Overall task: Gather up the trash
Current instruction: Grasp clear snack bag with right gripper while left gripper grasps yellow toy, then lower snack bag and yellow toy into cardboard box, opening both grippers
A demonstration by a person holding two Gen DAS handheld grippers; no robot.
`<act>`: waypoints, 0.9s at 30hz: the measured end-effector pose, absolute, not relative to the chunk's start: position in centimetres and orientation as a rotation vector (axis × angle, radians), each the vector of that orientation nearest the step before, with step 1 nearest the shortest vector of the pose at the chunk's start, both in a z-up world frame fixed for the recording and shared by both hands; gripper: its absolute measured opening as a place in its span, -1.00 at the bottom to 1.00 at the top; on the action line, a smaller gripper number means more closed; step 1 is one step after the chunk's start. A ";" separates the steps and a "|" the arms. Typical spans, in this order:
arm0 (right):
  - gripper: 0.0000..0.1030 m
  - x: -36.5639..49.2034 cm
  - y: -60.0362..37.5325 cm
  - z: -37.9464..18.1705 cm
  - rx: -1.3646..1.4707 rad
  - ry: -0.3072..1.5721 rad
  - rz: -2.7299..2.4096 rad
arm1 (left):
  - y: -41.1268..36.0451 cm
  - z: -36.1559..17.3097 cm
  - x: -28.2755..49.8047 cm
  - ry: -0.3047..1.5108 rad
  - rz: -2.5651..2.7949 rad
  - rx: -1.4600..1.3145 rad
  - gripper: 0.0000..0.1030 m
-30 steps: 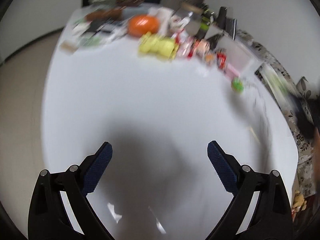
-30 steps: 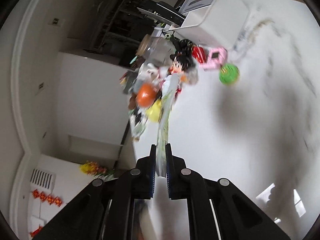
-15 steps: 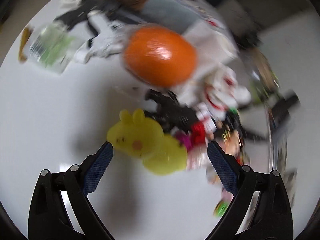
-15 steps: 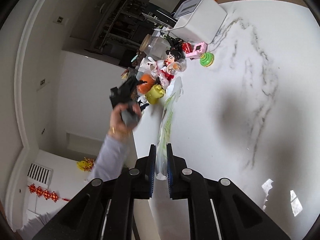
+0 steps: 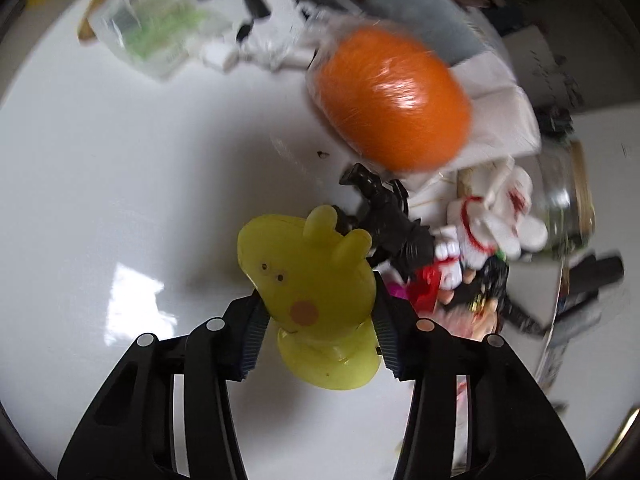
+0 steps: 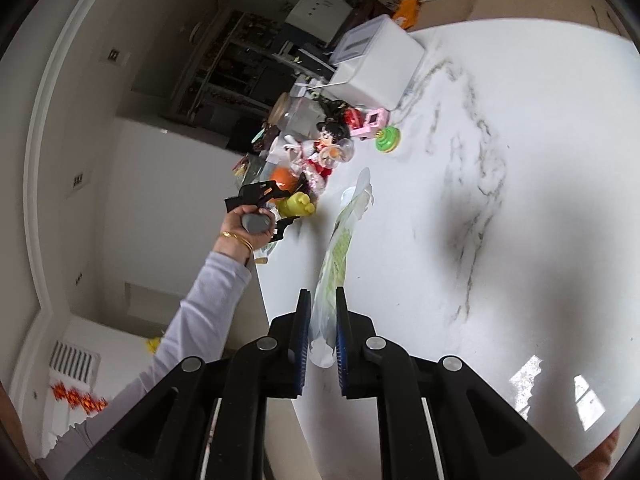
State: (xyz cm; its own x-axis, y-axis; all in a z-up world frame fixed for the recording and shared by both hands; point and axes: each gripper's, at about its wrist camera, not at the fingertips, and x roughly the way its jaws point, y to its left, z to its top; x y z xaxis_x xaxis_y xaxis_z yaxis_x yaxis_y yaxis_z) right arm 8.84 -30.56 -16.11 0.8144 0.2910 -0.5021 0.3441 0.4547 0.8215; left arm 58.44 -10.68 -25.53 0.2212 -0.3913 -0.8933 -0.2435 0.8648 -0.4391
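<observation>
My left gripper (image 5: 318, 312) is shut on a yellow pig toy (image 5: 308, 280) at the near edge of the clutter on the white table (image 5: 120, 184). The toy also shows in the right wrist view (image 6: 296, 205), with the left gripper (image 6: 280, 210) around it. My right gripper (image 6: 322, 330) is shut on a clear plastic bag with green print (image 6: 340, 248), which hangs stretched out above the marble table (image 6: 520, 200).
An orange ball in plastic wrap (image 5: 394, 98), a black figure (image 5: 390, 224), a white plush toy (image 5: 488, 224) and a clear wrapper (image 5: 156, 36) crowd behind the pig. A white box (image 6: 376, 64), pink toy (image 6: 370, 122) and green top (image 6: 386, 138) lie further along.
My left gripper has moved in to the clutter and closed on the yellow pig toy. My right gripper has kept hold of the plastic bag and drawn back from the pile.
</observation>
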 end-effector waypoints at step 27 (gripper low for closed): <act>-0.78 -5.7 -29.8 -18.6 0.855 0.945 0.345 | -5.3 -17.8 0.6 1.120 -0.396 0.092 -0.09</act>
State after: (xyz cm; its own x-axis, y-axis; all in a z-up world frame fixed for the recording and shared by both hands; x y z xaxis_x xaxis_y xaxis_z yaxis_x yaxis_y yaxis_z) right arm -5.72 -29.77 -18.56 0.5631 0.6020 -0.5662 0.0952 0.6333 0.7681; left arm 0.62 -5.28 -17.85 0.3736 -0.2633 -0.8894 0.3546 0.9266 -0.1254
